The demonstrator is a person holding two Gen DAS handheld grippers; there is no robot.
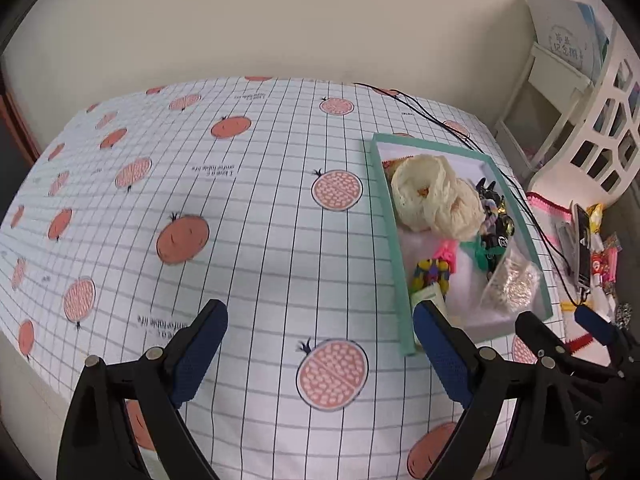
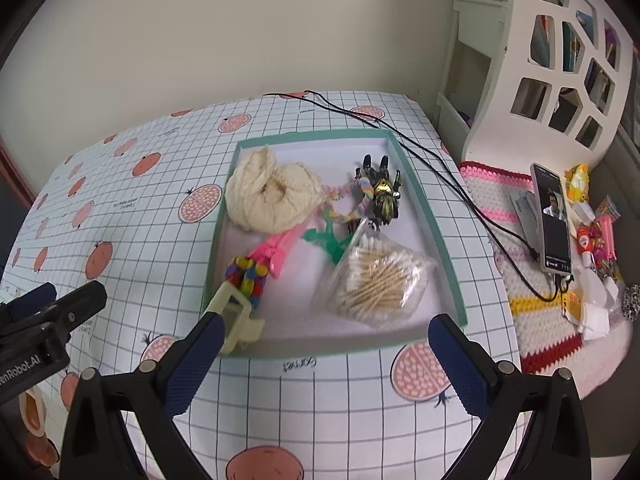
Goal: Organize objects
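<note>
Teal-rimmed box point(image 2: 424, 200) on table, holding cream scrunchies point(image 2: 272, 196), cotton-swab bag point(image 2: 380, 276), hair clips point(image 2: 276, 252).

Grid-print tablecloth point(image 2: 328, 392) carries teal tray point(image 2: 434, 216), black cable point(image 2: 432, 168), crocheted mat point(image 2: 532, 332).

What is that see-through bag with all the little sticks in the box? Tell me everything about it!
That is a bag of cotton swabs: clear, crinkly plastic stuffed with pale wooden sticks that have white fluffy tips. It looks closed, and it lies flat on the white floor of the teal-rimmed box, near the near right corner. Its top corner pokes toward a green hair clip and seems to overlap it. No claw touches it.
</note>
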